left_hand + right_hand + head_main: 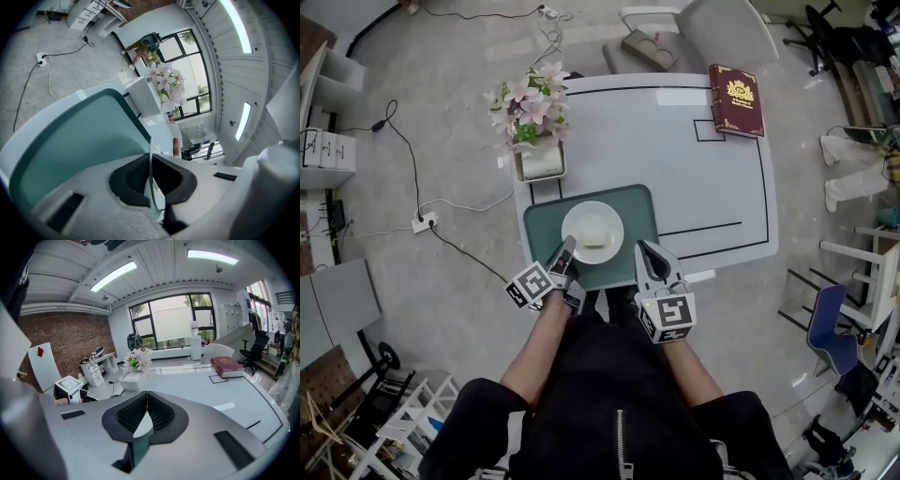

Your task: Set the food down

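**Plate at the tray, release to come**

Judged to be the putting-down step itself. Held by the left gripper, jaws shut narrow on the near-left rim of the plate, with the thin white edge pinched between the pads in the left gripper view. On the plate, the food, a pale piece near the middle. Beneath, the teal tray; no telling whether resting on it or just above. Further right, the right gripper, jaws shut together over the tray's right edge. Only a sliver of white and teal in the gap low between them, and no grip made out there.

Next, probably: settle the plate flat on the tray, then part the left jaws just enough to clear the rim. Draw back toward the body without dragging or tipping it. Keep the right gripper clear of the plate.

Around: on the floor at left, cables and a power strip. Then a white surface marked with black tape lines, tray at its near edge. Just behind the tray's left corner, flowers in a white box. At the back right, a red book. Beyond it a grey chair, and off to the right a blue chair. In the right gripper view, a brick wall at left, windows in the middle, strip lights overhead.
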